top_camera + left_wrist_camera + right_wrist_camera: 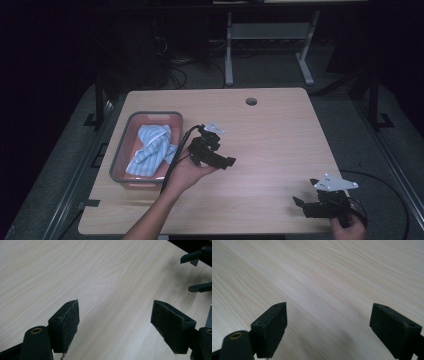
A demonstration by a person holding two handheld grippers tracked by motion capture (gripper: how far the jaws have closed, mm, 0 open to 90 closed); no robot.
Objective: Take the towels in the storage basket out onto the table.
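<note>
Blue striped cloth [150,149] already lies bunched in the bin [120,155], just left of the left gripper [220,161], whose jaws gape wide and empty. The right gripper [300,206], well apart near the table [280,140] edge, is wide too; the placing looks done, with perhaps only withdrawal left.

No readable text, labels, brands or numbers on anything.
</note>
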